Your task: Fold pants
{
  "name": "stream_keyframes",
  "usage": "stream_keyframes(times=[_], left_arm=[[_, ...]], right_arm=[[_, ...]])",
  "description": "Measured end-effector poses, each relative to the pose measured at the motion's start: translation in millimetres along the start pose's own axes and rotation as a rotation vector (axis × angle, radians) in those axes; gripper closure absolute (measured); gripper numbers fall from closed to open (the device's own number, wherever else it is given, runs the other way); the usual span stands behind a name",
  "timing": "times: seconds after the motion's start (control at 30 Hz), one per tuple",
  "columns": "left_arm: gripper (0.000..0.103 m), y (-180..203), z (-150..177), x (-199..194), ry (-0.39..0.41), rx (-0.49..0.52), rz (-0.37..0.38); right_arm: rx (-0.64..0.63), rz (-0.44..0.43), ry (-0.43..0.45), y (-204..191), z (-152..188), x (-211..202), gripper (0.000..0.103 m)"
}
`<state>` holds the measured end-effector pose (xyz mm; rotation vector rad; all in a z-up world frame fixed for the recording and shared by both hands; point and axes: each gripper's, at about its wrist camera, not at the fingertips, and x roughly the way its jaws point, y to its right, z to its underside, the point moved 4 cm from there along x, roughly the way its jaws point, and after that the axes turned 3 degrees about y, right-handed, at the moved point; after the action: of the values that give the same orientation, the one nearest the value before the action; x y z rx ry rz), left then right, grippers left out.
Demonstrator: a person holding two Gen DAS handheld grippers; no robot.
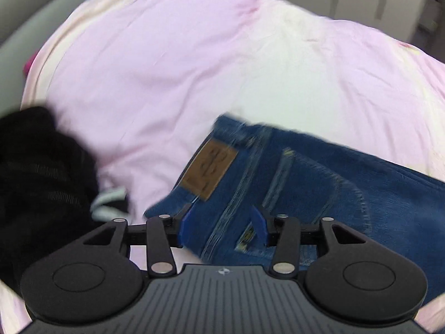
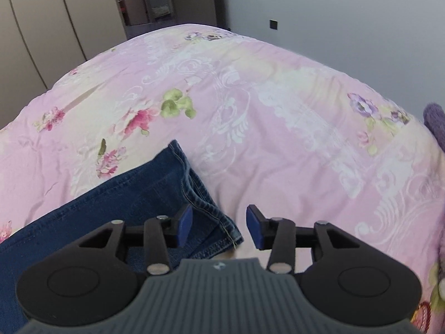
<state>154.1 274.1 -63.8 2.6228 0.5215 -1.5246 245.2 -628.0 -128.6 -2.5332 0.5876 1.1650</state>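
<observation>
Lying flat — jeans (image 1: pixel 319 167) waistband left, hems right

Beyond the blue jeans (image 1: pixel 319 172) the pink floral quilt (image 2: pixel 278 139) lies bare and wide, free for a gripper to pass. A heap of black clothing (image 1: pixel 41 167) blocks the left side; a purple knit item (image 2: pixel 435 122) sits at the right edge.

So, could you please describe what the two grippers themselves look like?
Both match: the left gripper and right gripper have blue pads on black linkage bars with silver pivot pins, two round black discs, and a grey ribbed body bearing a small white emblem.
</observation>
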Motion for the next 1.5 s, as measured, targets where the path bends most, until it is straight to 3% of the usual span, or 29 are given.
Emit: stream_keyframes(times=[0.1,0.17,0.27,0.47,0.57,0.67,0.77,0.83,0.9,1.03,1.23,1.37,1.5], left_arm=[[0.037,41.5,-21.3,-5.4,0.074,0.143,0.115],[0.036,80.0,-32.4,-0.3,0.101,0.274,0.200],[0.034,137.7,-39.8,20.9,0.067,0.467,0.294],[0.033,231.2,-27.8,69.7,0.027,0.831,0.343],[0.033,252.9,-21.7,92.6,-0.031,0.928,0.397],[0.033,264.6,-20.0,113.0,-0.055,0.997,0.399],[0.035,272.9,-24.2,127.4,-0.104,1.009,0.425],[0.053,275.3,-25.9,130.4,-0.151,0.990,0.466],[0.073,275.6,-25.5,127.4,-0.138,0.975,0.461],[0.093,271.4,-21.6,115.4,-0.086,0.879,0.374],[0.097,242.8,-30.3,77.1,0.038,0.655,0.391],[0.097,240.8,-37.0,68.9,0.067,0.625,0.380],[0.098,251.4,-47.0,84.0,0.091,0.614,0.338]], right_arm=[[-0.086,0.008,0.013,-16.3,-17.6,10.0,0.059],[-0.141,0.019,0.014,-28.9,-27.4,23.2,0.058],[-0.190,0.032,0.003,-44.5,-38.5,44.4,0.058],[-0.238,0.031,-0.028,-63.0,-49.1,79.7,0.058],[-0.251,0.037,-0.043,-67.7,-52.6,93.5,0.058],[-0.248,0.029,-0.057,-70.4,-56.2,104.9,0.058],[-0.263,0.018,-0.069,-73.3,-59.1,115.2,0.060],[-0.269,0.007,-0.090,-75.6,-60.1,122.9,0.064],[-0.254,-0.022,-0.119,-77.2,-59.4,129.2,0.081],[-0.275,-0.034,-0.106,-80.3,-57.1,127.5,0.102],[-0.317,-0.022,-0.047,-77.5,-53.7,100.5,0.103],[-0.289,-0.033,0.032,-68.1,-59.7,72.4,0.103],[-0.278,0.000,0.051,-77.1,-63.7,84.2,0.103]])
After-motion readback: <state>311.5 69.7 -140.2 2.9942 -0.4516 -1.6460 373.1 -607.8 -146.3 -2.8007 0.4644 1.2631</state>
